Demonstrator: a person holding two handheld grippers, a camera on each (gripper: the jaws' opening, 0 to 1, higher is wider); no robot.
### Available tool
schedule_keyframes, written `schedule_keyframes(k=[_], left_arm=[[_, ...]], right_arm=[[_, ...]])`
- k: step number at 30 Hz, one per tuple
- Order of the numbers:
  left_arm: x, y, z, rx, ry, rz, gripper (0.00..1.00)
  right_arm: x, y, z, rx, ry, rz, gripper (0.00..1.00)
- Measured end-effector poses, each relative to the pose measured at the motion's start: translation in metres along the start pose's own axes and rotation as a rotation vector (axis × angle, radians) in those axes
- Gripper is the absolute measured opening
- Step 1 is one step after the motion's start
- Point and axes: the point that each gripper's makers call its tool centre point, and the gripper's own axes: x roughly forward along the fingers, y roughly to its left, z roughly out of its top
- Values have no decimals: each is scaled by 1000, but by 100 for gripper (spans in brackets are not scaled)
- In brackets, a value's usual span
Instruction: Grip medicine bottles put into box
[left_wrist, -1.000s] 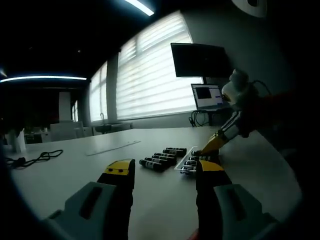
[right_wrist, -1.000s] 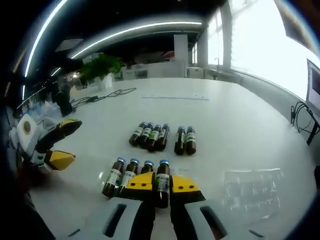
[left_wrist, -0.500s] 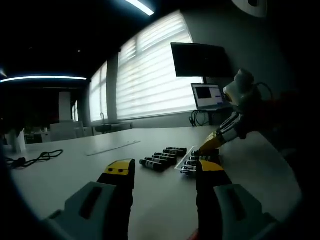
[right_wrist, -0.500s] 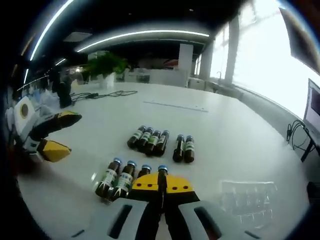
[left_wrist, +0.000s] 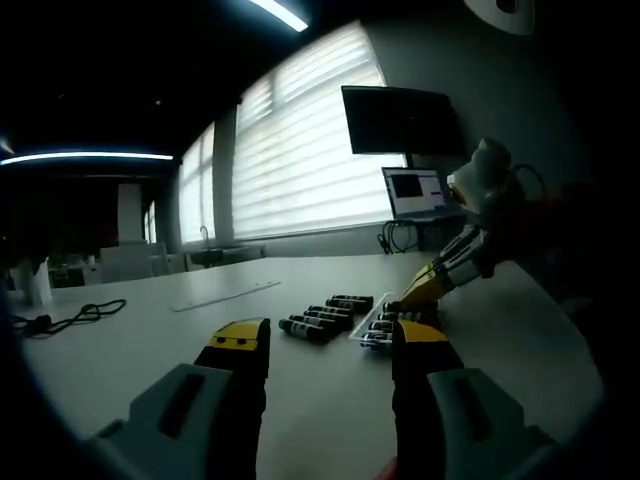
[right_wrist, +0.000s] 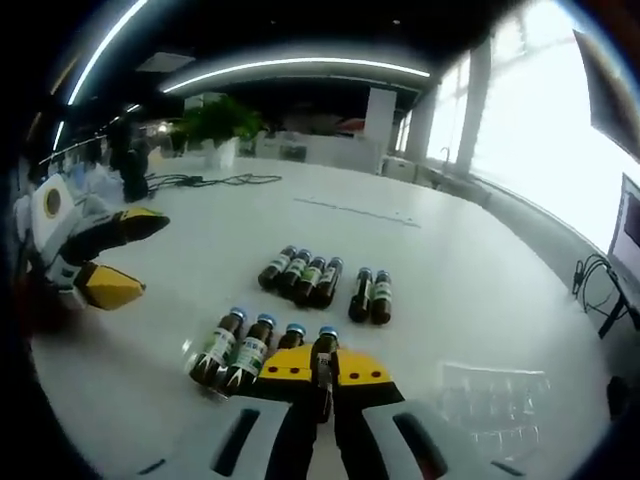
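A white table (left_wrist: 330, 400) carries a black cable (left_wrist: 70, 318) near its far edge. Behind it stand a dark monitor (left_wrist: 400, 120) and an open laptop (left_wrist: 412, 192) before bright window blinds (left_wrist: 300, 150). A potted plant (right_wrist: 215, 125) stands across the room under ceiling light strips (right_wrist: 300, 68).

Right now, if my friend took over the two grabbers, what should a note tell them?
Right gripper: shut on a bottle, the end one of a row of four lying on the white table.
Left gripper: open, holding nothing, hovering off to the side.
Other bottles: a group of four and a pair lie farther out on the table.
Clear tray: lies beside the right gripper; I cannot tell whether anything is in it.
Done: one bottle gripped. Left: place it in the box, then fetch the others, one at a time.
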Motion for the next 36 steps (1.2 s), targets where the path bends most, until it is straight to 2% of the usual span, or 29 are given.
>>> schedule_keyframes(k=[8, 9, 10, 11, 17, 21, 24, 28, 30, 31, 33, 36], left_arm=[[0, 0, 0, 0, -1, -1, 42], [0, 0, 0, 0, -1, 0, 42], [0, 0, 0, 0, -1, -1, 42], [0, 0, 0, 0, -1, -1, 42], [0, 0, 1, 0, -2, -1, 42], [0, -1, 1, 1, -2, -2, 42], [0, -1, 1, 1, -1, -3, 42], [0, -1, 1, 1, -2, -3, 42], [0, -1, 1, 0, -3, -2, 42], [0, -1, 1, -1, -3, -2, 42], [0, 0, 2, -2, -6, -1, 42], [0, 0, 2, -4, -10, 0, 42]], right_arm=[[-1, 0, 2, 22, -4, 0, 0], [-3, 1, -13, 60, 77, -8, 0], [-1, 1, -1, 35, 17, 0, 0], [-1, 2, 4, 32, 6, -1, 0], [-5, 5, 10, -10, 3, -18, 0], [-6, 4, 7, 17, -7, -14, 0], [-6, 5, 5, -7, -30, -21, 0], [-6, 2, 2, 24, -31, -17, 0], [-6, 3, 0, 5, -47, -20, 0], [-7, 5, -3, 5, -32, -16, 0], [-6, 4, 0, -14, -53, -31, 0], [1, -3, -5, -6, -51, -37, 0]])
